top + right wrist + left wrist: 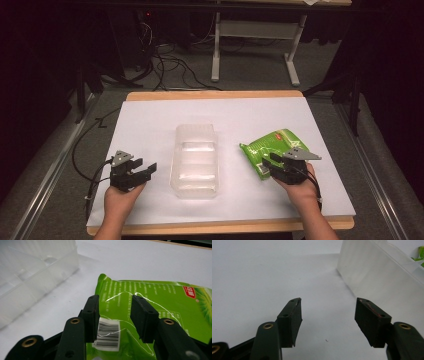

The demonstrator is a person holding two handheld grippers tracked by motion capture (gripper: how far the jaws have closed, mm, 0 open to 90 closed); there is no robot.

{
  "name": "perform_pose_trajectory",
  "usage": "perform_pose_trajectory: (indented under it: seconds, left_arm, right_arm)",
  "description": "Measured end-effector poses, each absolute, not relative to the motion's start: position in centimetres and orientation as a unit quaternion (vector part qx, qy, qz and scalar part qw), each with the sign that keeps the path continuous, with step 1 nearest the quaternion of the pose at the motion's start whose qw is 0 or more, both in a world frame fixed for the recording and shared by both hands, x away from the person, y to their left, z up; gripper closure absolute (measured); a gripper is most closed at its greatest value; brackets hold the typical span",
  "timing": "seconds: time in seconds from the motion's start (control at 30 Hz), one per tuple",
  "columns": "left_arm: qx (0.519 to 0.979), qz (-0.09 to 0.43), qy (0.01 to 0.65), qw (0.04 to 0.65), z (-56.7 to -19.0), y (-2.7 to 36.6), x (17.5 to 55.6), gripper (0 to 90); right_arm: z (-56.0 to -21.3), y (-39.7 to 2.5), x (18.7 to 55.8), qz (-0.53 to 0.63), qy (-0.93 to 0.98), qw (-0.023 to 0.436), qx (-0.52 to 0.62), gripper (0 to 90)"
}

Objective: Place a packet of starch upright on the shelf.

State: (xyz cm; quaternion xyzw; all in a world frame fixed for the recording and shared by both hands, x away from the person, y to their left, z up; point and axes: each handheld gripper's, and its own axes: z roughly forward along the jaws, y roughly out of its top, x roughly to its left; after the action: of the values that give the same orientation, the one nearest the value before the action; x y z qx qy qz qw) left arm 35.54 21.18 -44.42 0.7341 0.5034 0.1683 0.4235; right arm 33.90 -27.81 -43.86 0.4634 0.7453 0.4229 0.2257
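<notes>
A green snack bag [272, 142] lies flat on the white table cover, right of centre. My right gripper [267, 162] sits at its near edge. In the right gripper view the jaws [115, 307] have closed partway on a raised fold of the bag [155, 292], just above a barcode label [108, 333]. A clear plastic container [196, 160] stands in the middle with nothing in it. My left gripper [145, 170] rests to its left, pointing at it. Its jaws [328, 315] are wide open over bare cover, with the container wall [382, 272] ahead to the right.
The white cover [150, 125] spans a wooden table whose edge [215, 228] shows in front. Cables trail from the left gripper off the table's left side. Beyond the table are a dark floor, more cables and a white desk frame [216, 50].
</notes>
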Motion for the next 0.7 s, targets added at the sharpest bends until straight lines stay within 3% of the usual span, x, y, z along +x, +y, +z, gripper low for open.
perform_pose_trajectory:
  seconds: [0.7]
  left_arm:
    - [0.754,0.18,0.49,0.398,-45.2,20.9,35.7,31.9]
  right_arm:
    - [-43.6,-30.8,35.6,0.432,0.713,0.233,0.501,47.1]
